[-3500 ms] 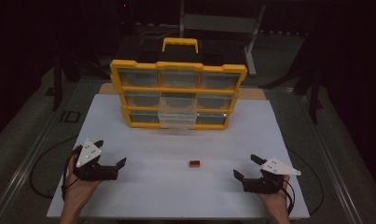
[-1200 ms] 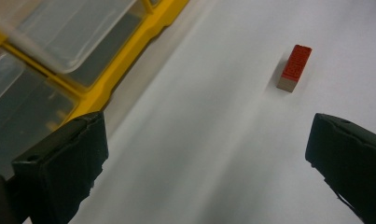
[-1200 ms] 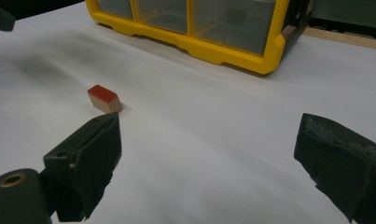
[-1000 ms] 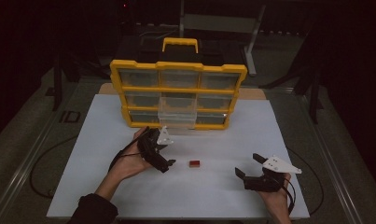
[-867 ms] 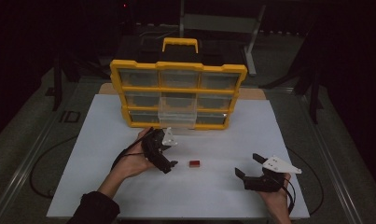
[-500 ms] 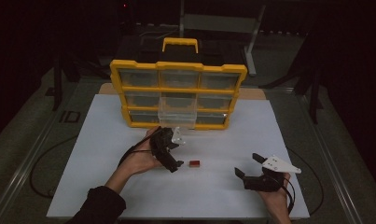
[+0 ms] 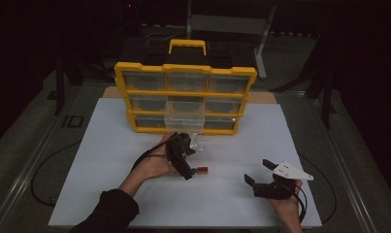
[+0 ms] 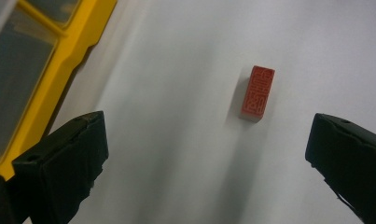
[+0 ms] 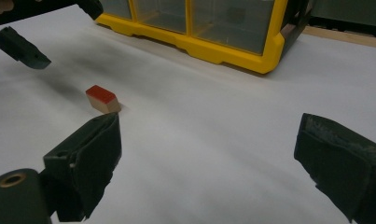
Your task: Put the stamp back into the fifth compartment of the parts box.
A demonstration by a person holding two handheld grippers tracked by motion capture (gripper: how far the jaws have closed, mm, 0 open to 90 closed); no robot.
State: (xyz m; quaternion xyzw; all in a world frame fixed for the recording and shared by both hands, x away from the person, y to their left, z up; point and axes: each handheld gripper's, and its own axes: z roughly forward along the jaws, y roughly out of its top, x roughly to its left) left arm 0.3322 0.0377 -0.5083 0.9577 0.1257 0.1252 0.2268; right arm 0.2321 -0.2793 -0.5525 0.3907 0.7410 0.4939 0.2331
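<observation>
Nearest the person's edge of the white table sheet (image 7: 110, 160), the right gripper (image 7: 262, 174) is held low in the right hand, its two black jaws spread wide apart with nothing between them; in the right gripper view bare white sheet is seen between the jaws.

Farther in and to the left, near the middle of the sheet, the small red-topped rectangular block with a pale wooden body (image 7: 202, 170) is seen lying on the sheet by itself. In the left gripper view its red face is seen to carry a carved pattern.

The left gripper (image 8: 209, 154) is held just beside the block on its left, tilted down toward it, with the left hand (image 7: 154, 162) wrapped beneath. Its jaws are opened wide, and the block is seen ahead of them, nearer the right-hand jaw in the left gripper view and touched by neither.

Farthest back, the yellow plastic organiser case with clear drawers and a yellow handle (image 7: 186, 92) is stood upright on the sheet. One clear drawer (image 7: 184, 121) in the bottom row's middle is pulled partly out.
</observation>
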